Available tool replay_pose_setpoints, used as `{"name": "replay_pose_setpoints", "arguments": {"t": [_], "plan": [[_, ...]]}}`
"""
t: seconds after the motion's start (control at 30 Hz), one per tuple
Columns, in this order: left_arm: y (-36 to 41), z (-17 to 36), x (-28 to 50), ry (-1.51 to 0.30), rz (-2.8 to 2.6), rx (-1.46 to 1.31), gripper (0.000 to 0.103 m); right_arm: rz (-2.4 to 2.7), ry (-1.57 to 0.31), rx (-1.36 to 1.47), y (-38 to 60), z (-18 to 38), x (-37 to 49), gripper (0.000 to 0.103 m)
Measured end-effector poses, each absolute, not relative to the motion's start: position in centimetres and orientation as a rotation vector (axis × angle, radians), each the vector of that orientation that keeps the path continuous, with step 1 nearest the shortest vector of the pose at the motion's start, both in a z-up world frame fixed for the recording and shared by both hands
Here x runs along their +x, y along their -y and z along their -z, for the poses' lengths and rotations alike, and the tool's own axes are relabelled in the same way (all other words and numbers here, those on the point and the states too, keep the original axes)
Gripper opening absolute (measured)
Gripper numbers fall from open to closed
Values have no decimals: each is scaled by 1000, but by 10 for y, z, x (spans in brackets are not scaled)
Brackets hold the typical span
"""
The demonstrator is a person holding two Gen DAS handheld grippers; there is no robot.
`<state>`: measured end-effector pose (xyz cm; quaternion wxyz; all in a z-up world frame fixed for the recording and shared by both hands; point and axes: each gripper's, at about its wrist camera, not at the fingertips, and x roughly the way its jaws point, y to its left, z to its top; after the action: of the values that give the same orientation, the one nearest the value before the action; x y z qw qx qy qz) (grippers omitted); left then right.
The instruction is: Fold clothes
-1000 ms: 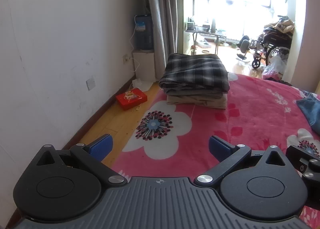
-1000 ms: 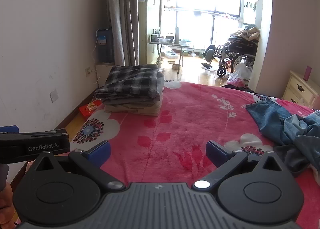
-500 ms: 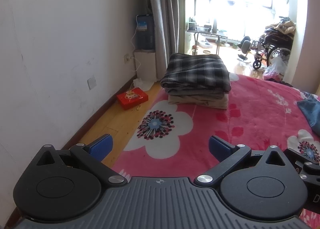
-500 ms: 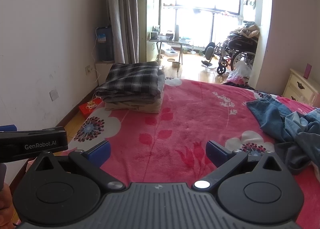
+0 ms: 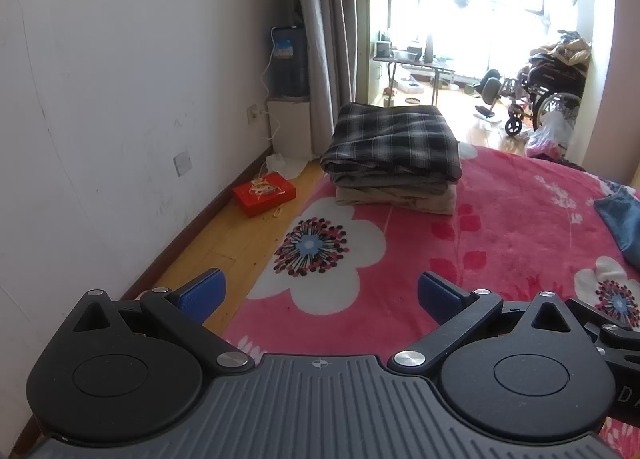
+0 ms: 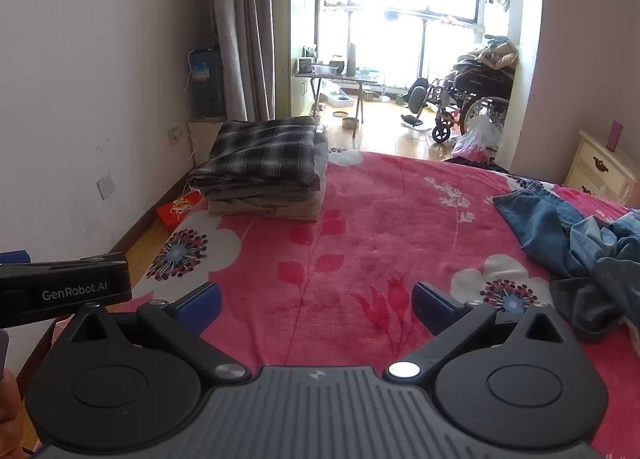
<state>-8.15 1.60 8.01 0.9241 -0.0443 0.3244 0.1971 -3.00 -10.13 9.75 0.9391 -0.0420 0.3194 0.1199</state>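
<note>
A stack of folded clothes (image 5: pixel 394 155) (image 6: pixel 264 169), with a dark plaid piece on top and beige below, sits at the far left corner of the bed. Loose blue denim clothes (image 6: pixel 576 235) lie crumpled at the right of the bed; one edge shows in the left wrist view (image 5: pixel 620 219). My left gripper (image 5: pixel 320 291) hangs open above the near left edge of the pink flowered blanket (image 5: pixel 500 235), holding nothing. My right gripper (image 6: pixel 316 301) is open over the middle of the blanket (image 6: pixel 380 227), also with nothing in it. The left gripper's body (image 6: pixel 64 287) shows at the right wrist view's left edge.
A white wall runs along the left, with a strip of wooden floor and a red box (image 5: pixel 264 193) beside the bed. A water dispenser (image 5: pixel 290 59) and grey curtain stand behind the stack. A wheelchair (image 6: pixel 468 99) and small table sit by the window. A cream nightstand (image 6: pixel 600 167) is at far right.
Both grippers have drifted slightly, so the folded stack sits a little higher and farther in the views. Both stay open and nothing has been picked up.
</note>
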Motion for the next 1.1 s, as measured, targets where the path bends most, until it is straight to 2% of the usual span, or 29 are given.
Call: {"name": "replay_pose_setpoints", "arguments": {"t": [1.1], "plan": [[-19, -80, -82, -680, -410, -94, 103, -230, -670, -87, 100, -92, -27, 103]]}}
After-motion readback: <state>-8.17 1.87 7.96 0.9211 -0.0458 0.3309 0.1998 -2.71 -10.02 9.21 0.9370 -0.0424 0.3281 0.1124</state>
